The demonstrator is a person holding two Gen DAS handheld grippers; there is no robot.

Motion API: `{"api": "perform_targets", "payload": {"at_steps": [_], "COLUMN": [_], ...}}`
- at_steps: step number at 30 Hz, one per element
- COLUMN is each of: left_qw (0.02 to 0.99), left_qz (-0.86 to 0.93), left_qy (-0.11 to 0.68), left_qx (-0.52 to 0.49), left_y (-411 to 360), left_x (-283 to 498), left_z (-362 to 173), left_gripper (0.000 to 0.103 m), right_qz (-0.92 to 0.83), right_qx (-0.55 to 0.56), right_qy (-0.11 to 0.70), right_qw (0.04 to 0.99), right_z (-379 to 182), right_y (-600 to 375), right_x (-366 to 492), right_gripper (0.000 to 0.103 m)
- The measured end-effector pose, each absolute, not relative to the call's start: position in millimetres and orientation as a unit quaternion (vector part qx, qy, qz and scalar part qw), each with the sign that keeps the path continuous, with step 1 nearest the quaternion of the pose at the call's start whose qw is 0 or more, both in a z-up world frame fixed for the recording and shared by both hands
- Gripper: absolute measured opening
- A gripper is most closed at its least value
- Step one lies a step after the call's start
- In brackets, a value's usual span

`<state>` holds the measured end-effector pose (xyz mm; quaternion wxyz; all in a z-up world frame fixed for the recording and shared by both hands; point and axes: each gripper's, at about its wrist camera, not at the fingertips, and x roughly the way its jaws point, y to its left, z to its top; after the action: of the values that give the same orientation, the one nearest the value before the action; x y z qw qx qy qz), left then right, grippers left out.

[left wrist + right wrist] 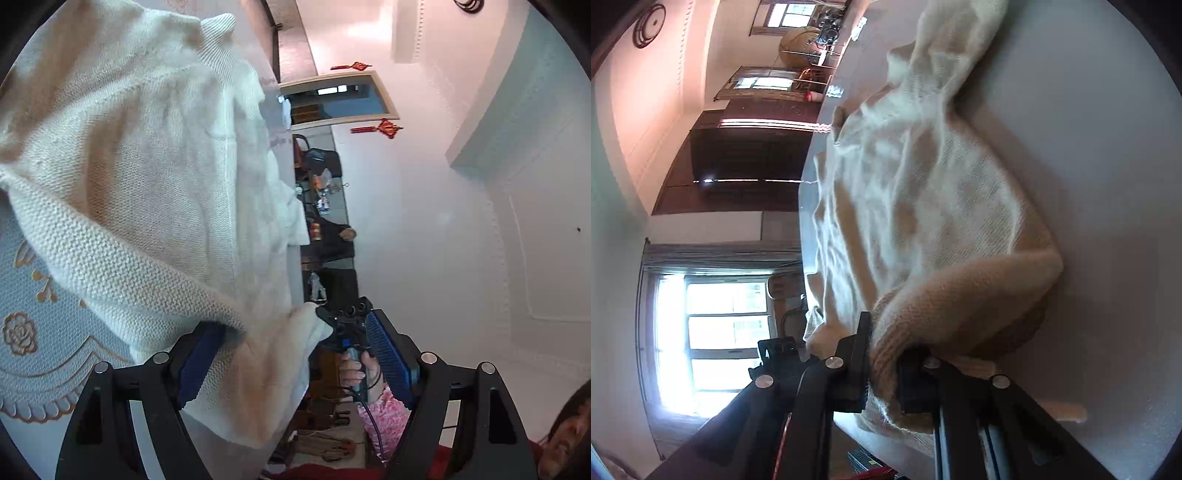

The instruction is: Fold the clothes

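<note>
here the cream knitted sweater (140,177) lies partly spread and partly bunched on the table (1089,155), which wears a pale cloth with gold rose patterns (22,332) in the left wrist view. one thick hem or cuff of the sweater (923,302) is drawn up off the surface toward the cameras, so the garment is neither flat nor folded into a tidy stack. the right gripper (882,373) is clamped on that rolled, ribbed edge, with knit squeezed between its dark fingers. the left gripper (295,365) stands with its blue-padded fingers apart; a fold of the sweater drapes across the left pad (199,362) and into the gap, but nothing is pinched there as far as i can judge. beyond it, near the table's edge, a hand (354,369) holds the other tool, a pink patterned sleeve (384,410) below it. the room behind shows a doorway, red hanging ornaments (384,129) and bright windows (720,325). the risk, in my judgement, lies in the uneven hold: one side gripped, the other merely draped, so a pull could drag the sweater askew or let the loose fold slip off the pad. the bulky knit may also roll within the clamped fingers, leaving a crooked crease, and cloth hanging by the table's edge could slide over it.
</note>
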<state>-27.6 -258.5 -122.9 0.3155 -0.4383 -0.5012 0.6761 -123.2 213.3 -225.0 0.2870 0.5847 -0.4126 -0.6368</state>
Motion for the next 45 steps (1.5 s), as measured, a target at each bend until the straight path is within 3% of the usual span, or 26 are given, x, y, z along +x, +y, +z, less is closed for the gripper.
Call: {"api": "perform_targets", "payload": {"at_steps": [11,16,23,32,35,37,38,39,45], "left_qw": [0.249,0.288,0.369,0.291,0.265,0.254,0.243,0.232,0.212], "left_qz": [0.753,0.784,0.753,0.835,0.842,0.843,0.841,0.837,0.802], "left_qy": [-0.281,-0.184,-0.171,-0.268,-0.266,-0.246,-0.233,-0.219,-0.184], "left_qx": [-0.540,-0.518,-0.518,-0.383,-0.389,-0.405,-0.424,-0.445,-0.526], "left_y": [-252.6,-242.3,-226.0,-264.5,-257.4,-248.8,-244.0,-239.0,-242.3], "left_x": [8.7,31.5,65.2,56.4,46.7,39.6,35.0,30.1,33.7], "left_z": [-115.6,-114.9,-118.1,-90.8,-92.8,-95.4,-98.0,-100.8,-81.1], "left_gripper": [0.080,0.080,0.079,0.080,0.079,0.054,0.018,0.009,0.008], "right_qz": [-0.638,-0.628,-0.629,-0.617,-0.615,-0.616,-0.617,-0.618,-0.627], "right_qx": [0.599,0.608,0.615,0.630,0.631,0.632,0.632,0.632,0.627], "right_qy": [-0.389,-0.386,-0.364,-0.359,-0.358,-0.357,-0.357,-0.356,-0.351], "right_qw": [0.289,0.295,0.304,0.306,0.308,0.306,0.305,0.303,0.301], "right_z": [-236.1,-246.4,-245.2,-257.4,-257.6,-257.0,-256.6,-256.1,-241.9], "right_y": [235.9,237.1,229.1,225.9,222.1,220.2,219.3,218.1,214.7], "right_x": [-125.6,-120.4,-125.6,-121.5,-120.9,-120.9,-120.8,-121.0,-116.6], "right_gripper": [0.012,0.013,0.015,0.015,0.015,0.015,0.015,0.015,0.013]}}
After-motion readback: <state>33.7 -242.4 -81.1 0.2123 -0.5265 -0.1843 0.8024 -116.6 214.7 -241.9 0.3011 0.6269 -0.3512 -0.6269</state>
